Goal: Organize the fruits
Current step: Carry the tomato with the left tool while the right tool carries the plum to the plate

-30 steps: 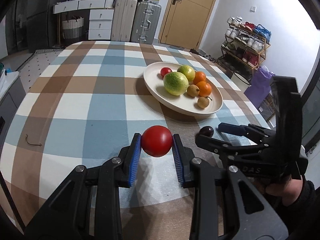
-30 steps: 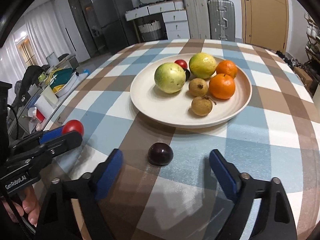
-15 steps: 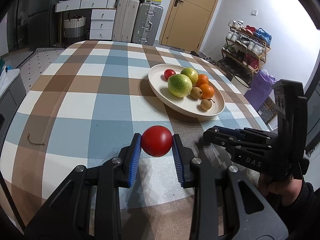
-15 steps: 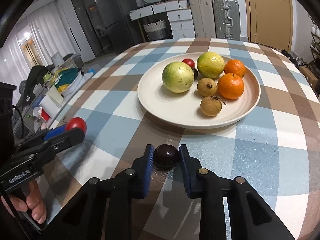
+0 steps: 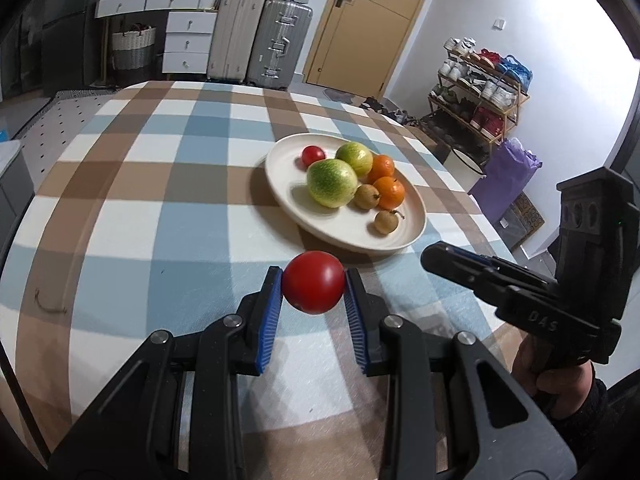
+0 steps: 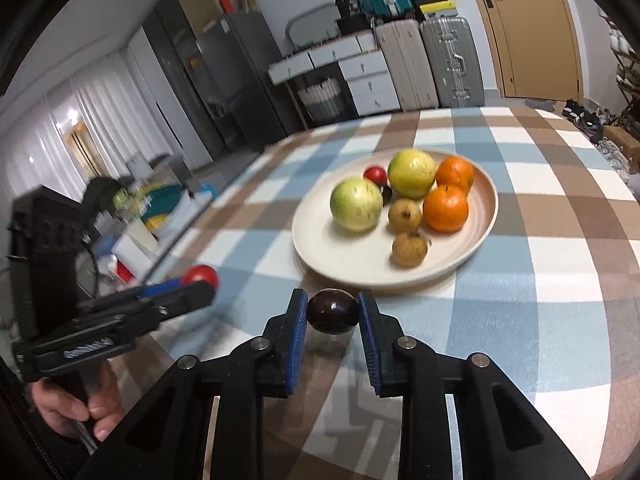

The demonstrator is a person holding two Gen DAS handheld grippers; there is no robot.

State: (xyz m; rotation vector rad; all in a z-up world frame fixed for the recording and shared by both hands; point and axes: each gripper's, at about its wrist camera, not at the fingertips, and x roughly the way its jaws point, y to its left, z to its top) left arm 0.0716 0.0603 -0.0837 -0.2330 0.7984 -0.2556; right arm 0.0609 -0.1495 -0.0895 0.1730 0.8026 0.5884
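Observation:
My left gripper (image 5: pixel 313 289) is shut on a red tomato (image 5: pixel 313 287) and holds it above the checked tablecloth, short of the cream plate (image 5: pixel 404 236). My right gripper (image 6: pixel 333 312) is shut on a dark purple fruit (image 6: pixel 333 311), lifted just off the cloth in front of the plate (image 6: pixel 316 256). The plate holds two green fruits, two oranges, two small brown fruits, a small red fruit and a dark one. The left gripper with the tomato (image 6: pixel 200 275) shows in the right wrist view, and the right gripper (image 5: pixel 440 258) shows in the left wrist view.
The round table wears a blue, brown and white checked cloth (image 5: pixel 160 208). Suitcases (image 5: pixel 256 40) and drawers stand behind it, a shoe rack (image 5: pixel 480 88) to the right. A small brown hook-shaped scrap (image 5: pixel 48 304) lies near the table's left edge.
My right gripper closed on the dark purple fruit and lifted it off the cloth. Both grippers have risen and the left one has come nearer the plate with the tomato.

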